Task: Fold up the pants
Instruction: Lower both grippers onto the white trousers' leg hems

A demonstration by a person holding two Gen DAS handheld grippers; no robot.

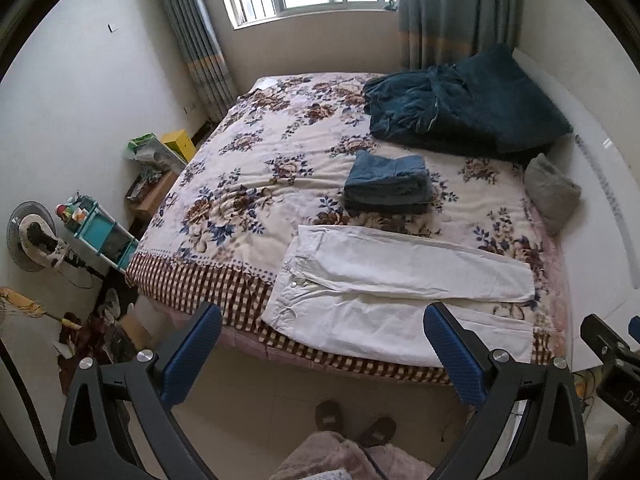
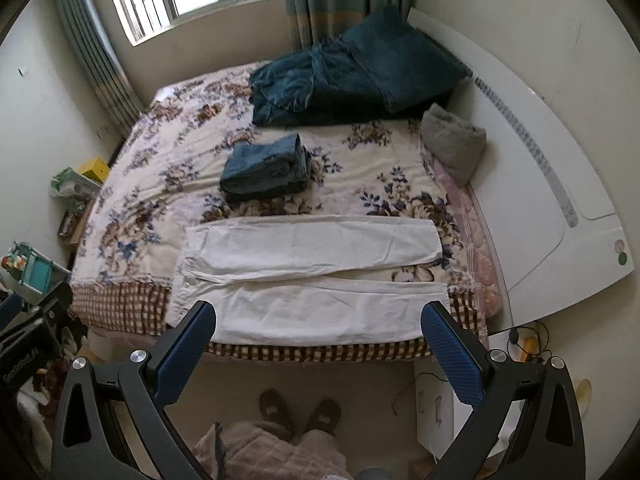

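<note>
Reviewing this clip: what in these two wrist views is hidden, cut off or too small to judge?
- White cotton pants: part of the near leg sits behind the left tool in the left wrist view.
- Folded blue denim stack: number of garments unclear, layers merge.
- Teal plastic shelf rack: its contents are too small to identify.
- Right tool: the left wrist view crops it at the frame edge.

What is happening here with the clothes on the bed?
A person stands at the edge of the bed, holding a left gripper and a right gripper, both open and empty above the floor. White pants lie spread flat near the edge, legs apart, not yet folded. Behind them sits a stack of folded jeans.
</note>
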